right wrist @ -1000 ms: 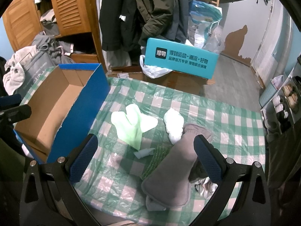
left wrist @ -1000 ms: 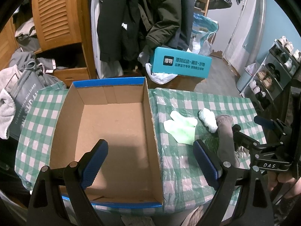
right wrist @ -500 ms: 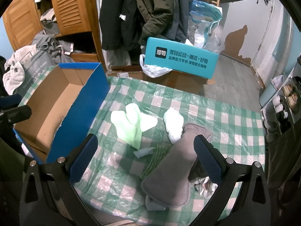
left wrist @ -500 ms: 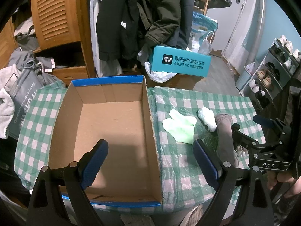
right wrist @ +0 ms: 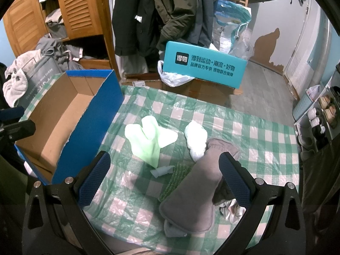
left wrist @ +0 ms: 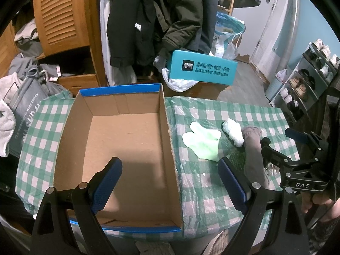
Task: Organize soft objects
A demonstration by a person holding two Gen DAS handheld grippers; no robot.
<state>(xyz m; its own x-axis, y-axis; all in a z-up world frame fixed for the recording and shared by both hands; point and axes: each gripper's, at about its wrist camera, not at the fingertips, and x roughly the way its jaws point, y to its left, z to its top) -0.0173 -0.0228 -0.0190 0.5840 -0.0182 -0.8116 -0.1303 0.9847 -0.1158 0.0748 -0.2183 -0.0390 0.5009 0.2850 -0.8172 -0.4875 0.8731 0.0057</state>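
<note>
An empty cardboard box with blue sides (left wrist: 127, 144) (right wrist: 63, 114) stands on the left of the green checked table (right wrist: 244, 131). To its right lie light green socks (right wrist: 148, 140) (left wrist: 201, 142), a white rolled sock (right wrist: 196, 138) (left wrist: 232, 131), a grey sock (right wrist: 197, 182) (left wrist: 252, 155), a dark green knitted piece (right wrist: 176, 176) and a small white scrap (right wrist: 161, 171). My left gripper (left wrist: 170, 184) is open and empty above the box's near end. My right gripper (right wrist: 163, 182) is open and empty above the socks; it also shows in the left wrist view (left wrist: 297, 159).
A teal printed box (right wrist: 204, 65) sits on a brown carton beyond the table. Dark coats (right wrist: 161, 12) hang behind it. A wooden louvred wardrobe (right wrist: 80, 6) and piled clothes stand at the left. A shoe rack (left wrist: 308, 80) stands at the right.
The left wrist view has shifted slightly, so the box sits a little lower and nearer. The right gripper and the socks have not visibly moved.
</note>
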